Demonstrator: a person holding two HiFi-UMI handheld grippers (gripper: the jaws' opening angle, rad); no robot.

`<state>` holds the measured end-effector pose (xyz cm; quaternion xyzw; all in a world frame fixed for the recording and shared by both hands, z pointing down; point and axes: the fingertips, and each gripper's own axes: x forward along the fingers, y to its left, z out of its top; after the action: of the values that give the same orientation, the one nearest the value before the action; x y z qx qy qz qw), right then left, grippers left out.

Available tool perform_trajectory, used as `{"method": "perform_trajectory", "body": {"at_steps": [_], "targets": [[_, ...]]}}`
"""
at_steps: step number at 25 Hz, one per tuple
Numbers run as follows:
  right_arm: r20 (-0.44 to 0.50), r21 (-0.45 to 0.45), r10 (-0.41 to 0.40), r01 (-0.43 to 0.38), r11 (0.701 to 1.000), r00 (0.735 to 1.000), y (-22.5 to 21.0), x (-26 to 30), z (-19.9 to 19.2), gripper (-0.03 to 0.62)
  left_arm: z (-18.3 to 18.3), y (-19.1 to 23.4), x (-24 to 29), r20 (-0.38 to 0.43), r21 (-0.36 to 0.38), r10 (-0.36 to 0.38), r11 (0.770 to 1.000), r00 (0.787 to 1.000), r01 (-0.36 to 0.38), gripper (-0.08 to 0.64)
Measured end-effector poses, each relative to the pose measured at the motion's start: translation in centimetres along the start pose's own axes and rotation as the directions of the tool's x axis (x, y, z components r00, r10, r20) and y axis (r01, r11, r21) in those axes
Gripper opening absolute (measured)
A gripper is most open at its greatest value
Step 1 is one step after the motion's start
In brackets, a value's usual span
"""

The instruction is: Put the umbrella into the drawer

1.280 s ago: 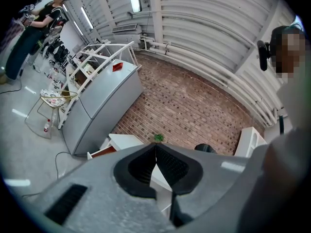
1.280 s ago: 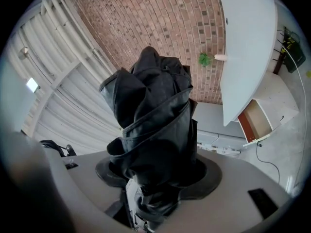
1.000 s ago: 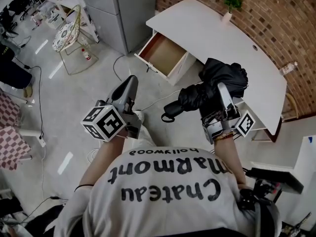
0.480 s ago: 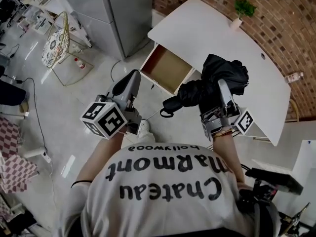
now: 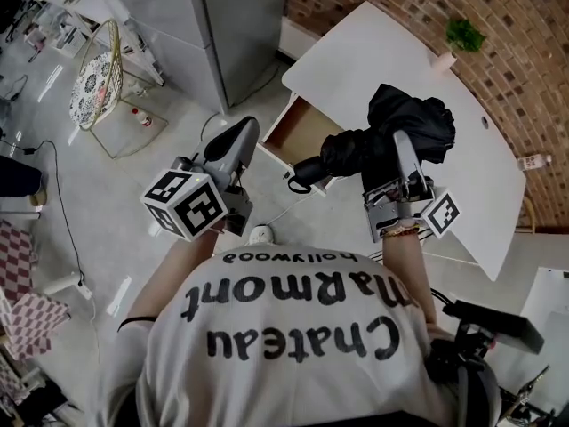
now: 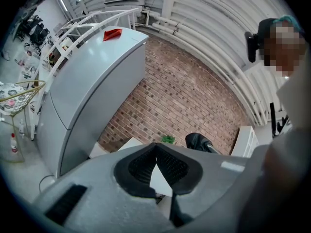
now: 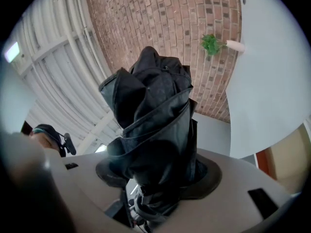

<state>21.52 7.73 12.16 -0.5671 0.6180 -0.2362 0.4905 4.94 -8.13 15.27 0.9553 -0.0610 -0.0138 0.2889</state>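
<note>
Your right gripper clamps the folded umbrella; left gripper closed on nothing. Drawer stands open, upper centre, umbrella not in yet.

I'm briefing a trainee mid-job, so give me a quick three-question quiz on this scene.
1. True or false: the drawer stands open.
2. Which tool grips the umbrella? A left, B right, C neither.
3. Fill in: the potted plant stands on the white ____.
Key: 1 true. 2 B, the right tool. 3 desk.
</note>
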Motion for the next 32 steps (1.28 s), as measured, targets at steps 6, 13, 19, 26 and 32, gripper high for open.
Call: {"method": "perform_trajectory", "body": {"at_steps": [6, 13, 19, 26, 32], "targets": [[-0.044, -0.149, -0.128, 0.120, 0.982, 0.991, -3.2, 3.0, -1.8, 0.239, -1.0, 3.1, 0.9, -0.039, -0.016, -0.010, 1.000, 0.999, 0.009, 0.017], [-0.126, -0.153, -0.228, 0.208, 0.966, 0.965, -8.8, 3.2, -4.3, 0.239, -5.3, 6.2, 2.2, -0.102, -0.073, 0.034, 0.996, 0.994, -0.042, 0.015], [-0.243, -0.147, -0.299, 0.270, 0.952, 0.923, -14.4, 2.6, -6.2, 0.239, -9.8, 7.9, 3.4, -0.138, -0.091, 0.071, 0.992, 0.988, -0.084, 0.015], [-0.390, -0.215, -0.325, 0.258, 0.942, 0.862, -19.9, 3.2, -9.0, 0.239, -14.5, 11.3, 4.2, -0.152, -0.137, 0.167, 0.972, 0.974, -0.188, 0.015], [-0.434, -0.343, -0.399, 0.261, 0.902, 0.808, -23.5, 3.4, -11.2, 0.239, -16.4, 12.7, 3.8, -0.192, -0.106, 0.214, 0.966, 0.958, -0.237, 0.015]]}}
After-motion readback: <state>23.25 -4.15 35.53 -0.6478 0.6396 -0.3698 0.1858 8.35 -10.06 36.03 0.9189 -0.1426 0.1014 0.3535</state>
